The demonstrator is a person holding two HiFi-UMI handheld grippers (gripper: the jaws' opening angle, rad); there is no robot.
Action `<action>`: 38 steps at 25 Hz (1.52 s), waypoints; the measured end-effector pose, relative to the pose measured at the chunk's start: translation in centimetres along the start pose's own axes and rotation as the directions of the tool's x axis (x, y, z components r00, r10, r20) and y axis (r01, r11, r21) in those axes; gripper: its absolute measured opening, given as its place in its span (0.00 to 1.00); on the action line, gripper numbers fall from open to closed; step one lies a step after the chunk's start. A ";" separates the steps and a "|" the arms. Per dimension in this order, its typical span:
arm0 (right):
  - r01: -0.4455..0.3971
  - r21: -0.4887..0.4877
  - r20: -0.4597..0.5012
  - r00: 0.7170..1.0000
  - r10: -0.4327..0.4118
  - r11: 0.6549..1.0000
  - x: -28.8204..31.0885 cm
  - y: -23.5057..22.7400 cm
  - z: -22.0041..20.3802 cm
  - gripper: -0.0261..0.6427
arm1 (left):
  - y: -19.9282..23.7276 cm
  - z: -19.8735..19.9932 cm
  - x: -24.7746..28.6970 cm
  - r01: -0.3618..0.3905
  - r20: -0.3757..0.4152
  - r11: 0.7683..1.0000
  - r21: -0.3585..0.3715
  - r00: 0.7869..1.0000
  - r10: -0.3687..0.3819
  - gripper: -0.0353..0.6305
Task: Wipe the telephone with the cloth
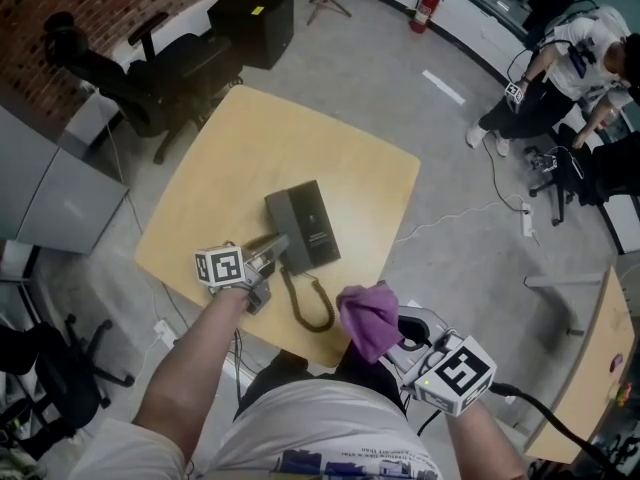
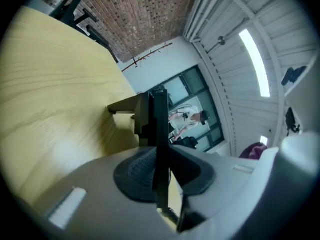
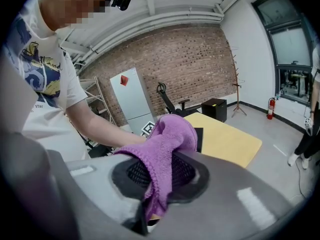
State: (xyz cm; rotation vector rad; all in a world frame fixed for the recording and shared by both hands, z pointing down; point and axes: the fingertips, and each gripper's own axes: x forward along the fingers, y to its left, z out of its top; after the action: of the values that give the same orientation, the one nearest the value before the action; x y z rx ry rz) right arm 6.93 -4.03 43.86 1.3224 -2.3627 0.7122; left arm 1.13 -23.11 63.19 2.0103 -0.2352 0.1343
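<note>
A dark grey telephone [image 1: 303, 225] lies flat near the front of the yellow table [image 1: 300, 138], and its coiled cord [image 1: 312, 306] loops toward the table's near edge. My left gripper [image 1: 275, 251] is shut on the telephone's near-left edge. In the left gripper view that edge shows as a thin dark slab [image 2: 159, 129] clamped between the pads of the left gripper [image 2: 161, 171]. My right gripper [image 1: 388, 336] hovers off the table's near edge, shut on a purple cloth [image 1: 366, 317]. The cloth [image 3: 169, 136] bunches up out of the right gripper [image 3: 157, 179].
A black office chair [image 1: 150, 76] and a black box [image 1: 255, 16] stand beyond the table's far left. A person [image 1: 560, 63] stands at the back right among floor cables, and a fire extinguisher [image 1: 428, 8] is by the far wall. Another table edge [image 1: 600, 368] lies to the right.
</note>
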 end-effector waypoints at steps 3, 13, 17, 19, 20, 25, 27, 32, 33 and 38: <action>0.011 0.007 -0.008 1.000 -0.011 1.000 0.1 -0.5 0.1 0.10 | 0.2 -0.3 0.0 -0.013 -0.007 1.000 -0.001 1.000 0.013 0.17; -0.058 -0.007 0.008 0.998 0.058 0.998 0.7 -1.0 0.3 0.10 | 0.9 -0.8 0.1 -0.062 -0.025 0.998 -0.031 0.998 0.061 0.18; -0.072 -0.012 0.009 0.997 0.072 0.997 1.0 -1.5 0.5 0.10 | 1.4 -0.6 -0.3 -0.101 -0.032 0.995 -0.025 0.994 0.100 0.20; -0.083 -0.015 0.012 0.996 0.083 0.996 1.0 -1.8 0.3 0.10 | 1.6 -0.7 -0.4 -0.136 -0.041 0.991 -0.008 0.990 0.135 0.21; -0.082 -0.008 0.010 0.997 0.082 0.997 0.9 -2.0 0.2 0.10 | 1.7 -0.7 -0.4 -0.157 -0.047 0.988 -0.004 0.986 0.157 0.22; -0.104 -0.012 0.004 0.995 0.104 0.995 1.1 -3.1 -0.4 0.10 | 2.2 -0.7 -0.7 -0.268 -0.068 0.963 0.023 0.961 0.269 0.31; -0.113 -0.023 0.002 0.994 0.113 0.993 1.2 -3.4 -0.1 0.10 | 2.4 -0.6 -0.8 -0.305 -0.068 0.951 0.049 0.949 0.308 0.34; -0.152 -0.060 0.001 0.988 0.152 0.987 1.2 -3.8 0.2 0.10 | 2.2 0.2 -1.1 -0.392 -0.032 0.909 0.142 0.916 0.400 0.32; -0.158 -0.068 -0.001 0.987 0.158 0.985 1.2 -4.0 0.3 0.10 | 2.1 0.4 -1.4 -0.415 -0.015 0.896 0.158 0.906 0.423 0.33; -0.204 -0.107 0.001 0.979 0.205 0.973 0.5 -4.5 0.3 0.10 | 0.9 1.0 -4.0 -0.549 0.084 0.813 0.193 0.835 0.544 0.37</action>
State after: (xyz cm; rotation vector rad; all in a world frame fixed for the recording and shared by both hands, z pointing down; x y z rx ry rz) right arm 10.52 -6.53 45.06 1.0526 -2.5340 0.6260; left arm -3.02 -23.94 62.70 2.1003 -0.8514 0.5195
